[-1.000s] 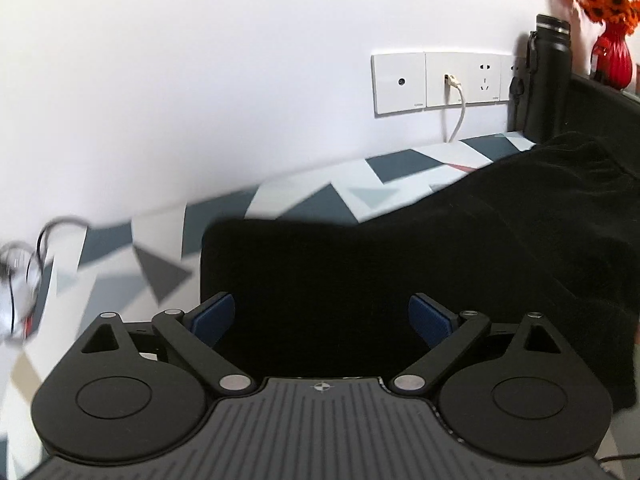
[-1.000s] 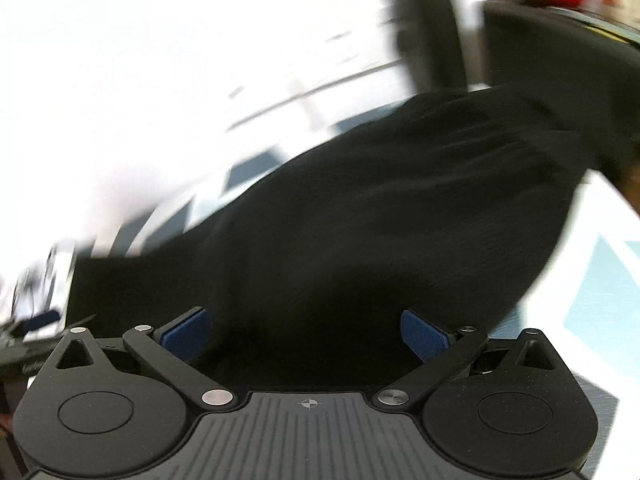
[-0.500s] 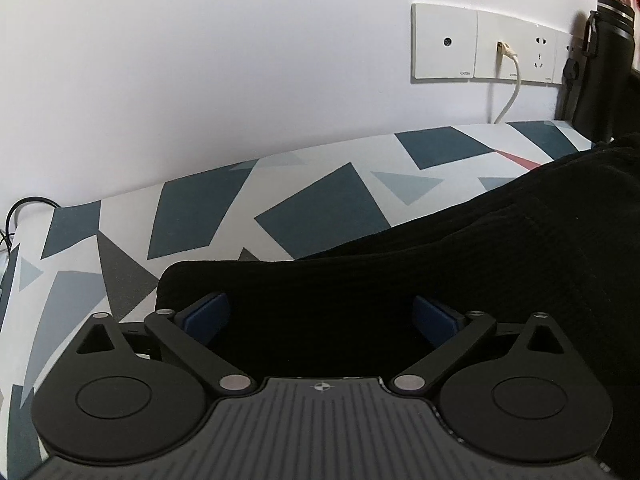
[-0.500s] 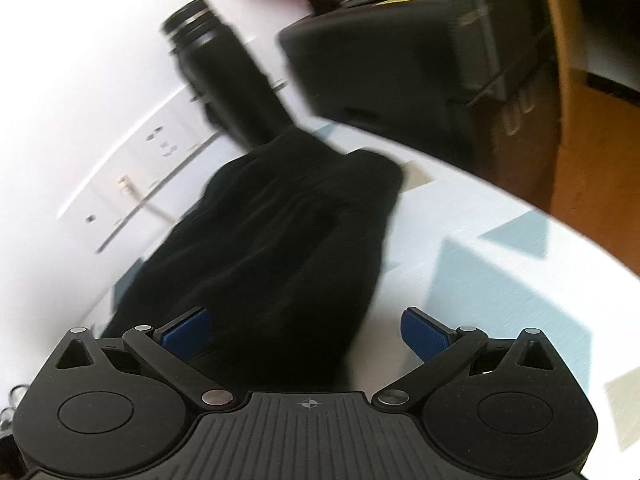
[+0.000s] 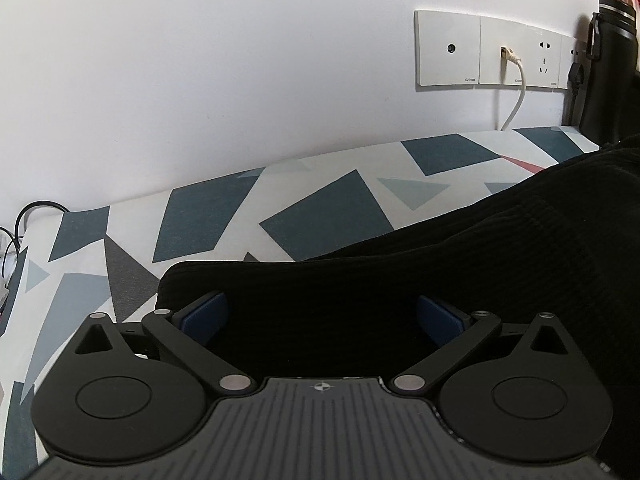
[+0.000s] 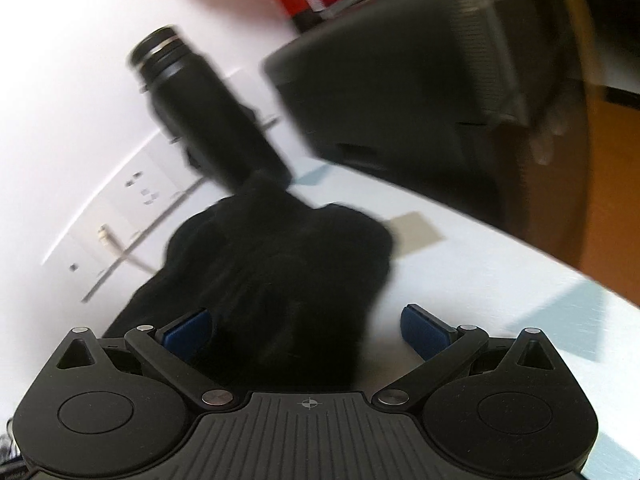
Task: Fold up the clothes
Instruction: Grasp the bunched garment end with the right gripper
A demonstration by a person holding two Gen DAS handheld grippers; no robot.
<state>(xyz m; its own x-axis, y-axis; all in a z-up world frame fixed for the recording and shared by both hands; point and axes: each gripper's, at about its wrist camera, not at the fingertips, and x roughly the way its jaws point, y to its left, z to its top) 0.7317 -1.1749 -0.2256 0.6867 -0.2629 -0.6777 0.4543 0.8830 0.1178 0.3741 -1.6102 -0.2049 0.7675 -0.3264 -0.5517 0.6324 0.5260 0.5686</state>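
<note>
A black knit garment (image 5: pixel 460 280) lies stretched along the patterned bench (image 5: pixel 320 208), one end near the black flask (image 6: pixel 200 120) by the wall. The left tongs (image 5: pixel 320 314) stand wide over the garment's near squared edge — nothing pinched. The right tongs (image 6: pixel 306 326) are also wide, over the other end, the view blurred. The cloth looks narrow and layered — perhaps partly folded; whether further folds remain, I cannot tell.

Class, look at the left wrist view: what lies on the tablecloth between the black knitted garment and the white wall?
Nothing: between the black knitted garment and the white wall lies only bare geometric-patterned tablecloth, seen in the left wrist view.
</note>
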